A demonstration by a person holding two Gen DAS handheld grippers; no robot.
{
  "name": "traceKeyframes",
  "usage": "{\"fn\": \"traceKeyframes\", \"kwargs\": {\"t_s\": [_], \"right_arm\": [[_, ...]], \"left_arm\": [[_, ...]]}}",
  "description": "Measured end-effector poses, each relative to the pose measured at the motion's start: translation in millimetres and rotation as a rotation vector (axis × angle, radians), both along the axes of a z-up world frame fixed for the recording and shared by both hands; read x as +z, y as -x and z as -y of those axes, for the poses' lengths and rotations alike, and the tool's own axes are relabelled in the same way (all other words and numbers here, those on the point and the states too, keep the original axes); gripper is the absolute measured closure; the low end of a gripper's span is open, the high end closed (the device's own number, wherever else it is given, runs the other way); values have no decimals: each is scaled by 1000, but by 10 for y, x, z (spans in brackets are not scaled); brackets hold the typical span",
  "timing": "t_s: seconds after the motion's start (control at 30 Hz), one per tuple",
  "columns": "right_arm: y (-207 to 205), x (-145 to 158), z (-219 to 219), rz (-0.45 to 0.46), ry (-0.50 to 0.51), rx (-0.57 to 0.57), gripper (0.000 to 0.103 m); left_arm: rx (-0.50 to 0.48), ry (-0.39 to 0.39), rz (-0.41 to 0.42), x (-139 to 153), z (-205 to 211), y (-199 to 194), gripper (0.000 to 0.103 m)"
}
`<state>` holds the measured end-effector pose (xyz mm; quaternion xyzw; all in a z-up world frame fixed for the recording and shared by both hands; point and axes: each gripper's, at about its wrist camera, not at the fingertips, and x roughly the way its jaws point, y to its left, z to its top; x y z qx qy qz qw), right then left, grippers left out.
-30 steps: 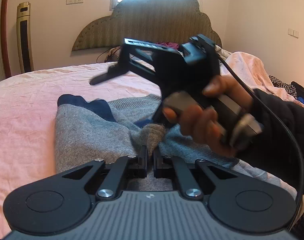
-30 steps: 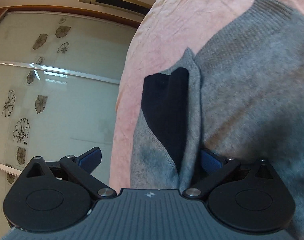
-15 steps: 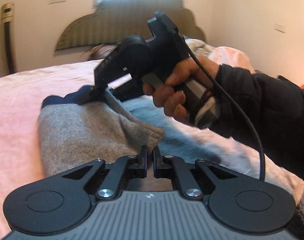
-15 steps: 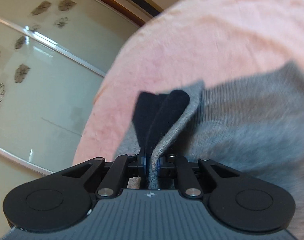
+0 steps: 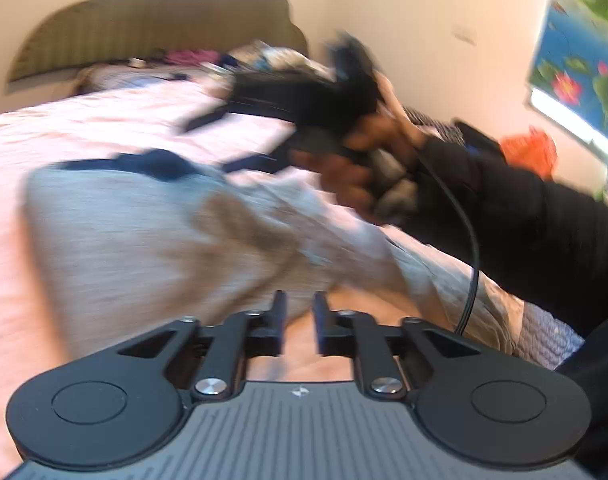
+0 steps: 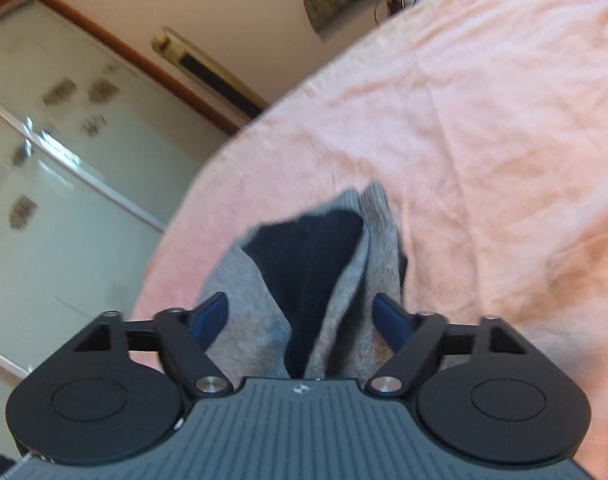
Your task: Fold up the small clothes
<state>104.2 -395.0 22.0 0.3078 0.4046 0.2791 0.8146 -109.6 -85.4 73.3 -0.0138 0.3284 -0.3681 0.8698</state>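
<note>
Left wrist view: left gripper (image 5: 297,322) sat low over the near edge of the grey sweater (image 5: 143,240), which lay flat on the pink bedsheet (image 5: 63,128). Its jaws were opening, a narrow gap between the fingers, and only bare sheet showed in that gap; the sweater hem was just beyond the tips. The frame was blurred. The person's right hand (image 5: 364,168), in a black sleeve (image 5: 544,232), held the right gripper above the far side of the sweater, near its navy collar (image 5: 155,162).

Risk here: the released hem could spring back or creep, leaving the fold line crooked. The cable (image 5: 472,248) hung near the cloth and could snag it if the hand swept across.

Right wrist view: right gripper (image 6: 299,312) had its jaws opening and spread wide. A raised ridge of grey knit with the navy lining (image 6: 308,256) stood between the blue pads (image 6: 211,314) without being pressed by either.

Risk here: the ridge stood bunched, not flat, so it might slump to either side and spoil the fold. A finger could catch the knit on the way out and drag the layer along.

Containers: none in either view; the sweater lay straight on the bed.
</note>
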Motion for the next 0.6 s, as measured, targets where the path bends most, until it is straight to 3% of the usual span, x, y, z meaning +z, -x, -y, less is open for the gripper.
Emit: {"fn": "traceKeyframes", "kwargs": {"t_s": [0.03, 0.1, 0.2, 0.3, 0.4, 0.5, 0.57, 0.6], "right_arm": [[34, 9, 25, -8, -12, 9, 26], [133, 39, 12, -13, 15, 60, 29], [397, 105, -97, -14, 143, 124, 31], [673, 155, -119, 3, 208, 154, 43], [832, 159, -197, 8, 275, 185, 55], [896, 119, -304, 8, 341, 202, 56], [889, 91, -339, 1, 340, 212, 70], [884, 72, -355, -2, 337, 221, 87]], "left_arm": [[46, 13, 4, 29, -143, 13, 55], [141, -8, 54, 77, -329, 85, 39], [197, -162, 170, 62, -333, 207, 39], [227, -306, 233, -97, -246, 199, 39], [240, -321, 229, -204, -239, 125, 39], [255, -355, 224, -296, -214, 17, 39], [273, -355, 232, -328, -185, 4, 48], [273, -360, 234, -327, -175, 6, 71]]}}
